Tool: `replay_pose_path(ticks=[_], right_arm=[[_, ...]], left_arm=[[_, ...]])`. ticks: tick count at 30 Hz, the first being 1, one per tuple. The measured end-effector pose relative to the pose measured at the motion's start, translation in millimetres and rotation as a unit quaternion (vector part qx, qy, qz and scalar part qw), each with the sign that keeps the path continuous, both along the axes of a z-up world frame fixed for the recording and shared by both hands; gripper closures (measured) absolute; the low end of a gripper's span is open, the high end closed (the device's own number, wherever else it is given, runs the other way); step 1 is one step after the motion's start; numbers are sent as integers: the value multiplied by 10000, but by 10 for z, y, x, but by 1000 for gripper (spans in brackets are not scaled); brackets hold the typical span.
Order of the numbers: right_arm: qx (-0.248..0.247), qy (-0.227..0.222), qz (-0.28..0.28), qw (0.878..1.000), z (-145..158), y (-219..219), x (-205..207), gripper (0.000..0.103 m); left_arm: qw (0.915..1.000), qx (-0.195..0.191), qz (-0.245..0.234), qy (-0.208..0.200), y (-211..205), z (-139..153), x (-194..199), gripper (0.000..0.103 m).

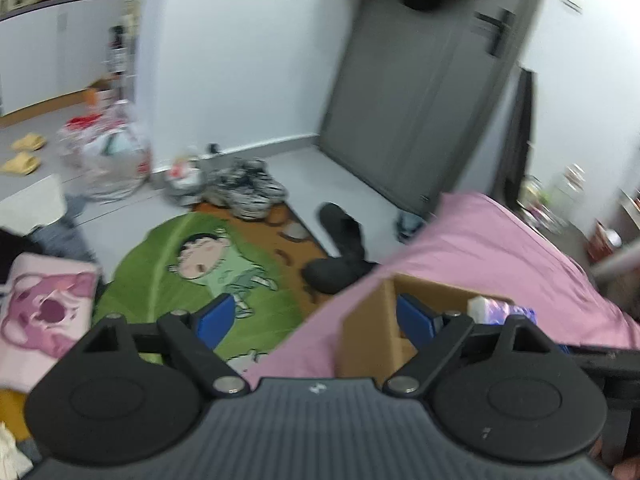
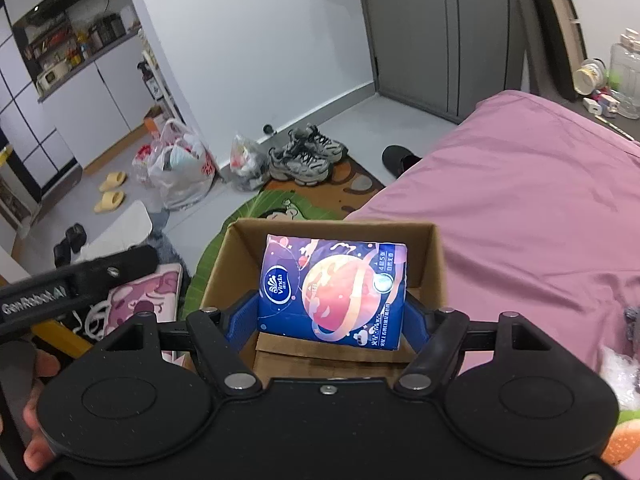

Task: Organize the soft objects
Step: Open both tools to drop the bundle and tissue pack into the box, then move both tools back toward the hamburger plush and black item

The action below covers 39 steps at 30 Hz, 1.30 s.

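A cardboard box (image 2: 434, 264) stands open on the pink bed (image 2: 520, 208). My right gripper (image 2: 332, 320) is shut on a blue and pink tissue pack (image 2: 332, 288) and holds it inside the box. My left gripper (image 1: 316, 316) is open and empty, at the bed's edge by the box's left wall (image 1: 368, 328); the tissue pack (image 1: 496, 308) shows in the box at its right. A plush toy (image 2: 624, 436) lies on the bed at the lower right, mostly hidden.
A pink cartoon cushion (image 1: 44, 308) and a green cartoon rug (image 1: 192, 272) lie on the floor left of the bed. Sneakers (image 2: 308, 156), plastic bags (image 2: 180, 168), yellow slippers (image 2: 112, 192) and a black slipper (image 1: 344, 248) lie further out. A grey wardrobe (image 2: 440, 32) stands behind.
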State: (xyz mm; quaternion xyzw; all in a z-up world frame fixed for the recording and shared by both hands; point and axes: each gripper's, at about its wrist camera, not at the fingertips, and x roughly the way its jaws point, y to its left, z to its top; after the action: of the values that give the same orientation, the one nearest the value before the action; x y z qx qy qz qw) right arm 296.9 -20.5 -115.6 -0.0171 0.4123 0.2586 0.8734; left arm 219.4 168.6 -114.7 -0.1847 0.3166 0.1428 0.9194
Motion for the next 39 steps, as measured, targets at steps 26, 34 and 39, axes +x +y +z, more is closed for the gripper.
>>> replay_pose_path(ticks=[26, 34, 39], right_arm=[[343, -214, -242, 9989, 167, -228, -238, 7], [624, -232, -538, 9963, 310, -506, -400, 2], [660, -293, -676, 9951, 367, -689, -484, 0]], left_arm=[[9996, -295, 18, -16, 24, 38, -286, 13], [9996, -203, -204, -29, -256, 251, -436, 13], [9989, -27, -462, -7, -422, 376, -495, 13]])
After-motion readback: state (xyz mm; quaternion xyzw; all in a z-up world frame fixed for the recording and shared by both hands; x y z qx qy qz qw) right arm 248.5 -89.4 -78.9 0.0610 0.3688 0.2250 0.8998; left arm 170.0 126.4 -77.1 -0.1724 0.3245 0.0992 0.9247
